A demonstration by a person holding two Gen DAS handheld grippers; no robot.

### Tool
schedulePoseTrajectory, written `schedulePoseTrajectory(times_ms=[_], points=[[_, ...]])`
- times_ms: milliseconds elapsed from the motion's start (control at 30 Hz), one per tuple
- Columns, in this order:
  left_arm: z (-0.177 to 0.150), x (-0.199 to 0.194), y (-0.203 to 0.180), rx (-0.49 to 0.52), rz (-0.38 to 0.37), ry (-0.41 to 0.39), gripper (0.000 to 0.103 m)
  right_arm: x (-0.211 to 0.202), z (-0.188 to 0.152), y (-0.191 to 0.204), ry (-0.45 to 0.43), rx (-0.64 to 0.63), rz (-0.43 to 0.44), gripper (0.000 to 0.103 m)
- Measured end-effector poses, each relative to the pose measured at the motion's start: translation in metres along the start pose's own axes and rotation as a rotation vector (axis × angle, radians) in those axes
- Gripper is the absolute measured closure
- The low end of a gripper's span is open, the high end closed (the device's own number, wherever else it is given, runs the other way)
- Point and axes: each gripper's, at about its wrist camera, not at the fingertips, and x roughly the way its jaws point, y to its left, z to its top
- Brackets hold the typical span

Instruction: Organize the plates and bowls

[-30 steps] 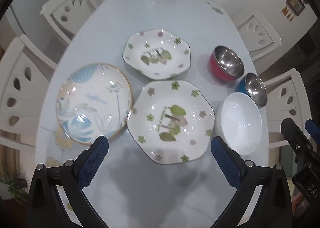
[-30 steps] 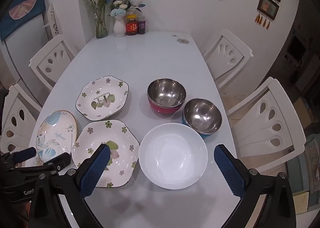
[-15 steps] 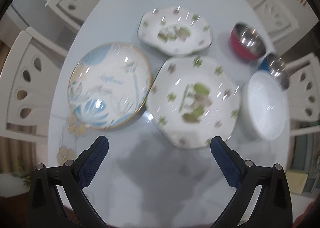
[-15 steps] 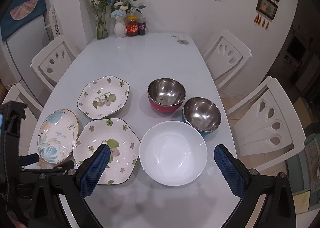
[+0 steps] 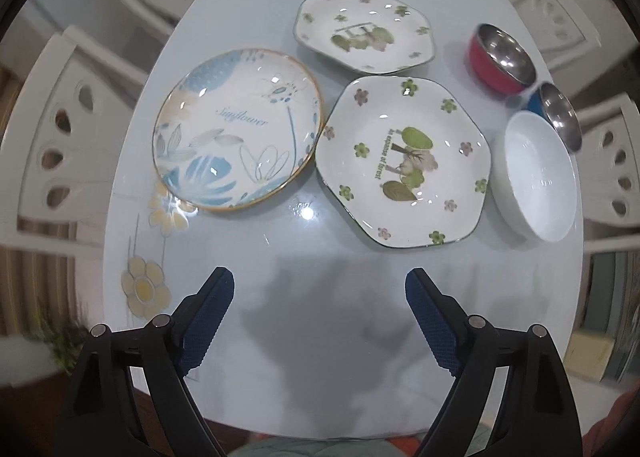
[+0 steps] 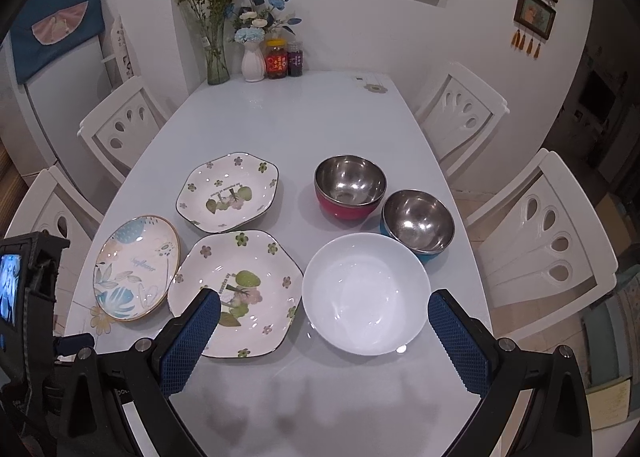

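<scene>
- Setting: pale blue glossy dining table [image 6: 304, 125] against a white wall, white cut-out chairs [image 6: 460, 113] around it; a vase of flowers [image 6: 253, 61] and two jars at the far end.
- Round plate [image 5: 238, 129]: blue leaf and flower pattern, gold rim, script reading "Sunflower". It lies flat at the table's left edge. In my left view the lettering runs slightly downhill to the right.
- Near hexagonal plate [image 5: 404, 163]: white, dark rim, small green and mauve flowers, tree motif, text "An expanse of forest" running top to bottom in the left view. It sits just beside the round plate, rims touching or nearly so; I cannot tell which.
- Far hexagonal plate [image 5: 364, 31]: same pattern, behind the near one; its writing is too small to read.
- White bowl [image 6: 364, 293]: plain, upright, just right of the near hexagonal plate.
- Red bowl [image 6: 350, 187] and blue bowl [image 6: 418, 221]: steel-lined, upright, close together behind the white bowl.
- Left gripper [image 5: 320, 297]: blue pads spread wide, holding nothing, above the bare near edge of the table.
- Right gripper [image 6: 324, 321]: spread wide, empty, framing the white bowl from above.
</scene>
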Motion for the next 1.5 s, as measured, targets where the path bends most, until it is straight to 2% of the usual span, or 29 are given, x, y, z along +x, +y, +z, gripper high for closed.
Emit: schedulePoseTrajectory(times_ms=[100,167,267,367,467,567,700,900,1100,1500], points=[[0.002,-0.016,0.0,0.027,0.016,-0.086,0.016,-0.005,-0.002,0.002,-0.016,0.0,-0.009,0.0],[0.005,-0.032,0.005,-0.009,0.012,-0.178,0.016,-0.009,-0.002,0.002,-0.027,0.002,-0.014,0.0],[0.007,-0.056,0.009,-0.028,0.056,-0.312,0.016,-0.017,-0.003,0.003,-0.056,0.008,-0.017,0.0],[0.01,-0.068,0.008,-0.029,0.037,-0.373,0.016,-0.02,-0.003,0.005,-0.068,0.01,-0.022,0.0],[0.014,-0.069,0.009,-0.033,0.007,-0.398,0.016,-0.021,-0.004,0.003,-0.074,0.013,-0.012,0.0],[0.015,-0.069,0.007,-0.027,-0.008,-0.42,0.016,-0.019,-0.007,0.002,-0.076,0.003,-0.039,0.0],[0.015,-0.069,0.0,-0.01,0.037,-0.432,0.016,-0.016,-0.005,-0.001,-0.071,0.012,-0.037,0.0],[0.013,-0.066,-0.005,-0.009,0.021,-0.417,0.016,-0.018,-0.001,-0.001,-0.09,0.005,-0.053,0.0],[0.013,-0.062,-0.002,-0.022,0.037,-0.412,0.015,-0.006,0.007,0.002,-0.061,-0.012,-0.088,0.0],[0.014,-0.062,-0.001,-0.031,0.037,-0.414,0.015,0.0,0.009,0.006,-0.044,-0.016,-0.061,0.0]])
